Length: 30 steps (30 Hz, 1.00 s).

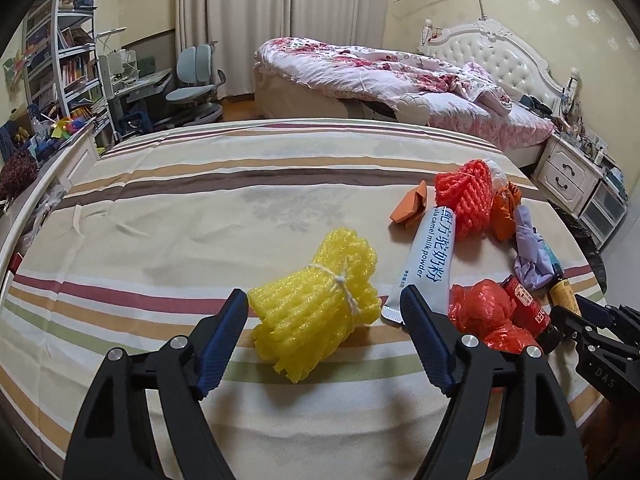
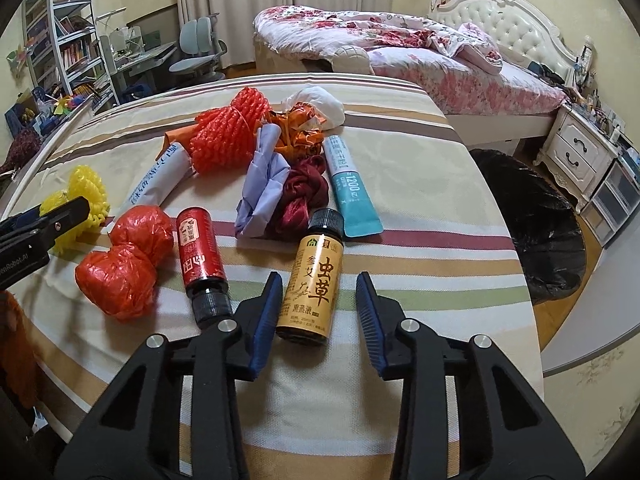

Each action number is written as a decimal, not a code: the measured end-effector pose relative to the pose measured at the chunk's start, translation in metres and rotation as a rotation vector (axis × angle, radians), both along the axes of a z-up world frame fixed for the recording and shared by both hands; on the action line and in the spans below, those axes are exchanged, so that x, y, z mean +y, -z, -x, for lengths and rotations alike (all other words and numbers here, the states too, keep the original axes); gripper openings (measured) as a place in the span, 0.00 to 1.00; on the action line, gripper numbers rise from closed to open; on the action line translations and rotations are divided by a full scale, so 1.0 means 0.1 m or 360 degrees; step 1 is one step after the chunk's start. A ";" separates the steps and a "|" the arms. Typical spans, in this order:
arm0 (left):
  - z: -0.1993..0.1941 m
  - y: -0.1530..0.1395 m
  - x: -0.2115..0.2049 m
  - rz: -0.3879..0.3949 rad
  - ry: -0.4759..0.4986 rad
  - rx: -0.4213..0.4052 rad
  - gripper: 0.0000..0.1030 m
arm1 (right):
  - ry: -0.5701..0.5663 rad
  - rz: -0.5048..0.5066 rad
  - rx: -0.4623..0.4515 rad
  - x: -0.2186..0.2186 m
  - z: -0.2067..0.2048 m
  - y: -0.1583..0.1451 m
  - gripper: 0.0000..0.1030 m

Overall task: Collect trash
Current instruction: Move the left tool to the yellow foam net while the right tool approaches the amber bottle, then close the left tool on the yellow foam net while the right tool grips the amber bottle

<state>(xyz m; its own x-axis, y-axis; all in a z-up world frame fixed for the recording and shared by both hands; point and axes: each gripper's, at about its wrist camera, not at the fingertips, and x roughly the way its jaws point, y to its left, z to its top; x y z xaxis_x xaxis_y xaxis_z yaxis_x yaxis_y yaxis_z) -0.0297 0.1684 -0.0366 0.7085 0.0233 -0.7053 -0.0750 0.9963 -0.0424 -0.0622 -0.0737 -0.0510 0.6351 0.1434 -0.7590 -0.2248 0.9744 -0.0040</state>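
Centring the gold bottle (image 2: 310,280) between the right tool (image 2: 316,312), whose pads stand apart, matters before squeezing; left tool (image 1: 324,340) gapes around yellow foam net (image 1: 316,304).

A striped cloth (image 1: 160,216) in cream, tan, brown, maroon and green covers a table. The left gripper (image 1: 324,300) reaches in from below, its two blue-padded fingers (image 1: 224,336) spread wide on either side of a yellow foam net bundle (image 1: 320,304) tied with white string; the pads do not touch it. Just right of the bundle lies a white camel milk powder sachet (image 1: 426,264). Further right are a crumpled red plastic bag (image 1: 488,316), a small red bottle (image 1: 526,308), an orange-red foam net (image 1: 468,196), a folded orange wrapper (image 1: 410,208), and crumpled lilac paper (image 1: 530,248). The right gripper (image 1: 568,312) enters at the right edge. Behind stand a bed with floral bedding (image 1: 380,72), a desk chair (image 1: 196,84) and bookshelves (image 1: 68,56).
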 end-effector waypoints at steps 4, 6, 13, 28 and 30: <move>0.01 0.02 -0.01 0.0007 0.0036 0.0023 0.58 | -0.0010 -0.0005 -0.0001 0.00 0.00 -0.01 0.24; 0.03 0.01 -0.02 0.0003 0.0042 0.0013 0.53 | -0.0016 -0.0015 -0.0004 -0.01 0.01 -0.01 0.24; 0.13 -0.02 0.00 0.0014 0.0019 -0.0031 0.41 | -0.0032 -0.0030 -0.0029 -0.04 0.06 -0.03 0.23; 0.19 -0.06 -0.08 0.0046 0.0032 -0.0034 0.44 | -0.0005 -0.0028 -0.0027 -0.13 0.10 -0.01 0.23; 0.19 -0.07 -0.09 0.0048 0.0030 -0.0052 0.65 | -0.0002 -0.0025 -0.0025 -0.13 0.08 -0.01 0.24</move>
<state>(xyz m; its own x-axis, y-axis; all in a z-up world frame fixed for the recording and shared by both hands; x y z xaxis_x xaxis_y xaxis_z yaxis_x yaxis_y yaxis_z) -0.0484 0.1592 -0.0300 0.7313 -0.0111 -0.6819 -0.0545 0.9957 -0.0747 -0.0706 -0.0867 -0.0495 0.6469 0.1561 -0.7464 -0.2260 0.9741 0.0079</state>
